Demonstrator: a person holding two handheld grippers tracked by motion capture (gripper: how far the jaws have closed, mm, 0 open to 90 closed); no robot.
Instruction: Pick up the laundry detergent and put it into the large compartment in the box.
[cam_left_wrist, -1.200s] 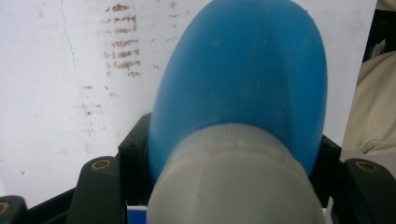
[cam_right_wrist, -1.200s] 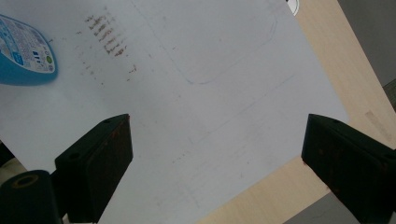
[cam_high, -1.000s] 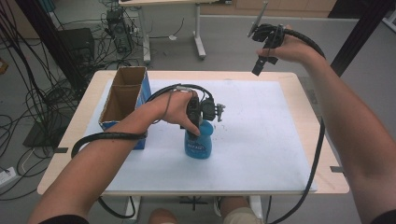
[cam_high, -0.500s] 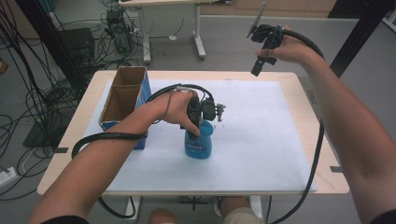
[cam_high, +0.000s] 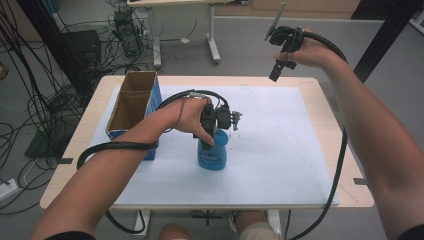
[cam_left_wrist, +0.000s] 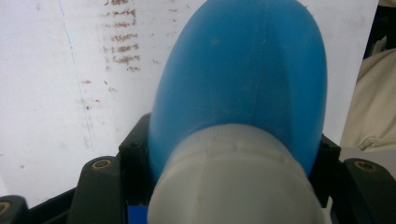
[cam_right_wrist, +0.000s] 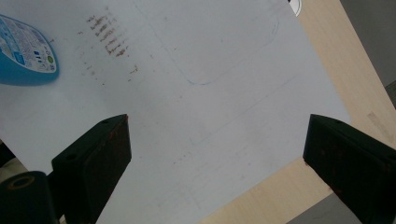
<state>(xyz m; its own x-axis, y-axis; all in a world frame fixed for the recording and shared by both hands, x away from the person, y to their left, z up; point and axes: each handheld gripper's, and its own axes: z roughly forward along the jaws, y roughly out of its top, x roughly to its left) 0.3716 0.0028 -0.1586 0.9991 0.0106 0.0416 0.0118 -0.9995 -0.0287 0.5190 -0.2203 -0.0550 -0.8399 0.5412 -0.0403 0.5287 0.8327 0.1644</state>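
Observation:
A blue plastic bottle (cam_high: 212, 156) with a printed label stands upright on the white mat (cam_high: 280, 145) near the table's middle. My left gripper (cam_high: 214, 136) comes down on it from above and is shut on its top. In the left gripper view the bottle's blue body (cam_left_wrist: 243, 79) and whitish cap (cam_left_wrist: 233, 182) sit pinched between the two black jaws. My right gripper (cam_high: 279, 62) hangs in the air above the table's far right edge, apart from the bottle. Its jaws stand wide open with nothing between them (cam_right_wrist: 217, 149), and the bottle (cam_right_wrist: 25, 51) lies at that view's upper left.
An open cardboard box (cam_high: 132, 102) with a blue side stands at the table's far left. Brownish smudges (cam_right_wrist: 109, 39) mark the mat beside the bottle. Cables trail from both grippers across the mat and off the table's front. The wooden table edge (cam_high: 335, 120) runs outside the mat.

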